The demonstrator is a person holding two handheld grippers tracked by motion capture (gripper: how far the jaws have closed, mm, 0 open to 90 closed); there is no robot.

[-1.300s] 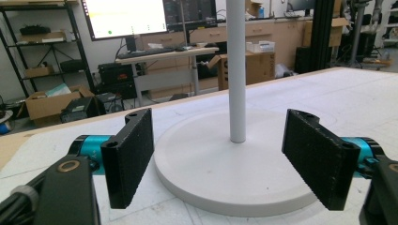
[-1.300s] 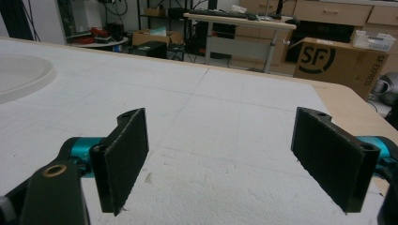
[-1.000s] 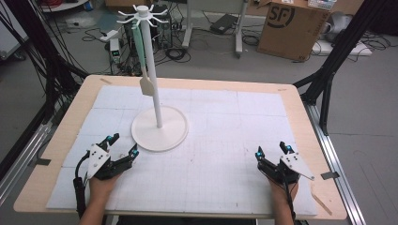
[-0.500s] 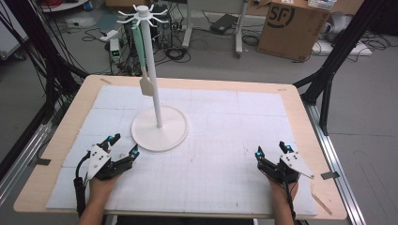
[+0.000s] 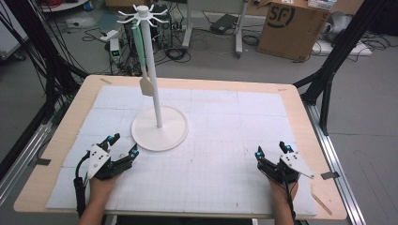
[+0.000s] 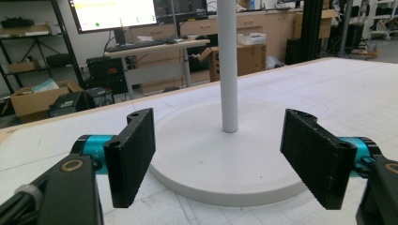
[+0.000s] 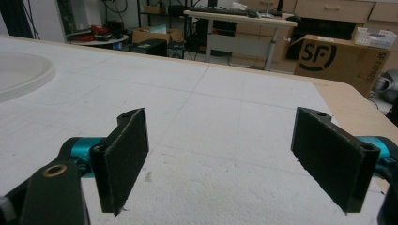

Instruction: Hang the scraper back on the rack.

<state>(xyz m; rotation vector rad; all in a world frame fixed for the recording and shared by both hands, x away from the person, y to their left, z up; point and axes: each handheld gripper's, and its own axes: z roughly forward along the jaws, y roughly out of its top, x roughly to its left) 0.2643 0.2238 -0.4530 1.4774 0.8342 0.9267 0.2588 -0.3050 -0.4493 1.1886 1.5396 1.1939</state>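
Note:
A white hook stand (image 5: 157,89) rises from a round base (image 5: 160,134) on the white mat, left of centre. A pale green spatula (image 5: 141,61) hangs from one of its top hooks. My left gripper (image 5: 123,145) rests open at the front left, just short of the base, its jaws framing the pole (image 6: 227,65) and base (image 6: 225,164) in the left gripper view (image 6: 223,157). My right gripper (image 5: 272,152) lies open at the front right on bare mat, nothing between its jaws (image 7: 230,161).
The wooden table (image 5: 300,112) carries a white gridded mat (image 5: 225,140). Beyond it stand a cardboard box (image 5: 293,28), desks and cables on the floor. Black frame posts (image 5: 328,70) flank the table. The base's rim (image 7: 28,77) shows far left in the right gripper view.

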